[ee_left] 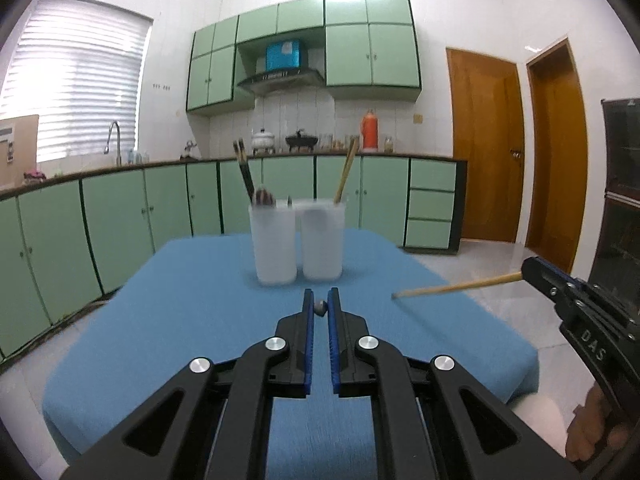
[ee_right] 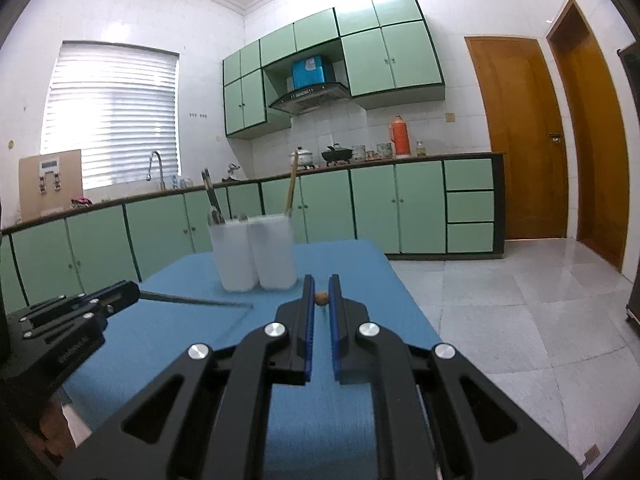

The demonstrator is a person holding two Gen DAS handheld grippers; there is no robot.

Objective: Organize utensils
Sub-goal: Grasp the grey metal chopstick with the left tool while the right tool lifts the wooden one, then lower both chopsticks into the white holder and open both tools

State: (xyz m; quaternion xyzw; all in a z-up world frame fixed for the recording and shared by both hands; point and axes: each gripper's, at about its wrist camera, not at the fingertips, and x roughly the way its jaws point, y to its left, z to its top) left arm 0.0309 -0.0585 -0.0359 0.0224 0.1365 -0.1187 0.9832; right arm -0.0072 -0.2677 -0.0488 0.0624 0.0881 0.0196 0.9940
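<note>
Two translucent white cups stand side by side on the blue table [ee_left: 192,300]. The left cup [ee_left: 273,242] holds dark chopsticks [ee_left: 245,170] and a spoon; the right cup [ee_left: 322,240] holds a light wooden chopstick [ee_left: 345,172]. My left gripper [ee_left: 320,307] is shut on a dark chopstick, seen end-on, in front of the cups; in the right wrist view that chopstick [ee_right: 196,300] points right. My right gripper [ee_right: 321,298] is shut on a light wooden chopstick, seen end-on; in the left wrist view it [ee_left: 456,286] points left over the table's right side.
The blue table's right edge [ee_right: 408,292] drops to a tiled floor [ee_right: 520,300]. Green kitchen cabinets [ee_left: 120,208] and a counter run behind the table. Wooden doors [ee_left: 484,152] stand at the right.
</note>
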